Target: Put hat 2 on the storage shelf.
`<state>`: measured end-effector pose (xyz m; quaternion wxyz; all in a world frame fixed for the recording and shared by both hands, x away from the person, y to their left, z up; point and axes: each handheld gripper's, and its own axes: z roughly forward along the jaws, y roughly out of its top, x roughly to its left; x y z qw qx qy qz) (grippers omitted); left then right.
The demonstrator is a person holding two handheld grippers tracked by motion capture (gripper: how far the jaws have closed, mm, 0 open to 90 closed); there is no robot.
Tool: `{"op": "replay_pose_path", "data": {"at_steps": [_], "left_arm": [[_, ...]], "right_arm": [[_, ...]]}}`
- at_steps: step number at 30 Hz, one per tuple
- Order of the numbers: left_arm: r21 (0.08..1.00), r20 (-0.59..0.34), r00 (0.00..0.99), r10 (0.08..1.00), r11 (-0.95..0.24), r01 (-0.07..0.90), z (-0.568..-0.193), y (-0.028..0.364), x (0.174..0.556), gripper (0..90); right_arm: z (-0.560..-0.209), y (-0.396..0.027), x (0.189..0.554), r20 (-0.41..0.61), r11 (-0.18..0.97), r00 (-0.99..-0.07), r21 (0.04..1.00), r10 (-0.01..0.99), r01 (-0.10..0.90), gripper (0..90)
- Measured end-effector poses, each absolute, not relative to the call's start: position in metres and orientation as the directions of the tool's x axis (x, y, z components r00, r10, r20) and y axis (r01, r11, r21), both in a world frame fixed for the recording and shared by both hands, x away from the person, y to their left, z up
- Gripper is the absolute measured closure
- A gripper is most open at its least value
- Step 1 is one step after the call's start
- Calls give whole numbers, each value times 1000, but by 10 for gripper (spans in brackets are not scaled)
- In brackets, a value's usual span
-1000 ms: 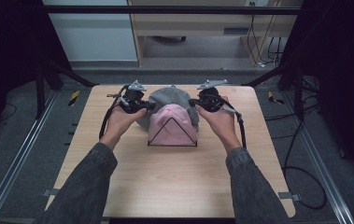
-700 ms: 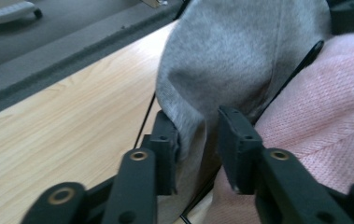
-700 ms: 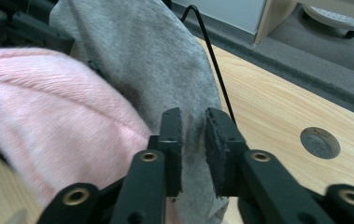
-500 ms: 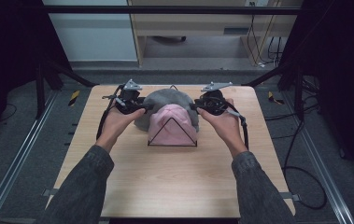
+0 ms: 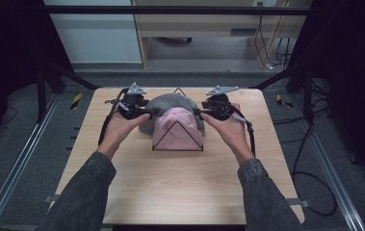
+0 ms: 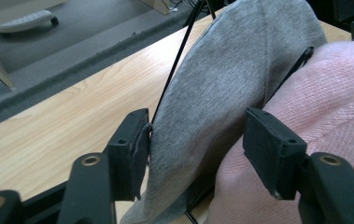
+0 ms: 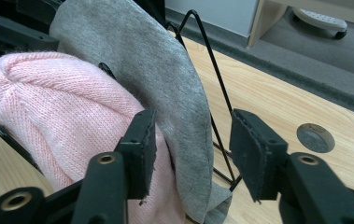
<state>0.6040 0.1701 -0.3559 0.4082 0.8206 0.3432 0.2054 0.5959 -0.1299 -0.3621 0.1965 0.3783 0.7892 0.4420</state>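
A grey hat (image 5: 170, 102) and a pink knit hat (image 5: 177, 130) sit on a black wire rack (image 5: 189, 150) at the middle of the table, the pink one in front. My left gripper (image 5: 152, 113) is at the grey hat's left edge and my right gripper (image 5: 197, 112) at its right edge. In the left gripper view my left gripper (image 6: 198, 140) has just been opening, with the grey hat (image 6: 230, 70) between its jaws and the pink hat (image 6: 333, 93) beside the right one. My right gripper (image 7: 194, 144) has also just been opening, around the grey hat's (image 7: 142, 51) edge, next to the pink hat (image 7: 48, 98).
The wooden table (image 5: 170, 192) has bare surface in front of the rack and to both sides. A round grey plug (image 7: 315, 137) sits in the tabletop near the rack's wire triangle (image 7: 212, 60). Floor rails and cables run beside the table.
Both grippers' jaws have opened from shut, letting go of the grey hat's edges. The hands stay at the hat's two sides.
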Motion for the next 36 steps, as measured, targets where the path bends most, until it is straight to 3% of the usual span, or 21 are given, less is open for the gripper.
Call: {"op": "replay_pose_path", "data": {"at_steps": [14, 25, 36], "left_arm": [[802, 88, 683, 725, -458, 383, -345, 174, 576, 91], [776, 126, 718, 684, -519, 358, -356, 190, 529, 55], [683, 112, 740, 664, -592, 428, -419, 205, 491, 64]], "right_arm": [[-351, -148, 573, -5, 298, -597, 871, 802, 392, 253], [-350, -172, 536, -45, 298, -571, 885, 820, 358, 87], [-406, -184, 498, -46, 372, -608, 826, 793, 424, 81]]}}
